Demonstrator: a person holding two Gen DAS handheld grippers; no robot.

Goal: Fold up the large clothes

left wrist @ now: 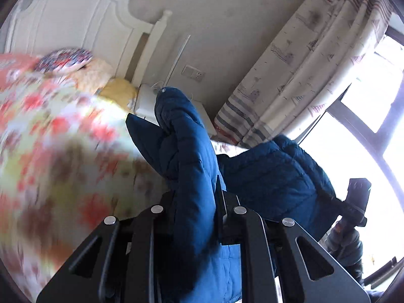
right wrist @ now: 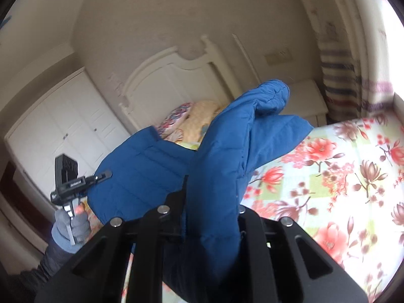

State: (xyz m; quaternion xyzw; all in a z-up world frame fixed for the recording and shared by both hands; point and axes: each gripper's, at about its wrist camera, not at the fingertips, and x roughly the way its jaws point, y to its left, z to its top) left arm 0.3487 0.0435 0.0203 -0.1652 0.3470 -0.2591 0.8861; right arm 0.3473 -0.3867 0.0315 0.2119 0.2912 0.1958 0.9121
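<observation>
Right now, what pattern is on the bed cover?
Red and pink flowers on pale patchwork squares; sharpest in the right wrist view.

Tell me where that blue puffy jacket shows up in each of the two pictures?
Left wrist view: blue jacket at centre, rising from the lower edge, spreading right.
Right wrist view: blue jacket at centre, rising from the lower edge, spreading left.
Shared landmark: white headboard.

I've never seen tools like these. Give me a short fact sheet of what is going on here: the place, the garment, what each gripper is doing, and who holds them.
place: bedroom, bed with a floral cover, white headboard, curtain by a bright window
garment: blue padded jacket, lifted off the bed
left gripper: shut on the jacket
right gripper: shut on the jacket
person: gloved hand holding the left gripper's handle
folding: not yet visible
</observation>
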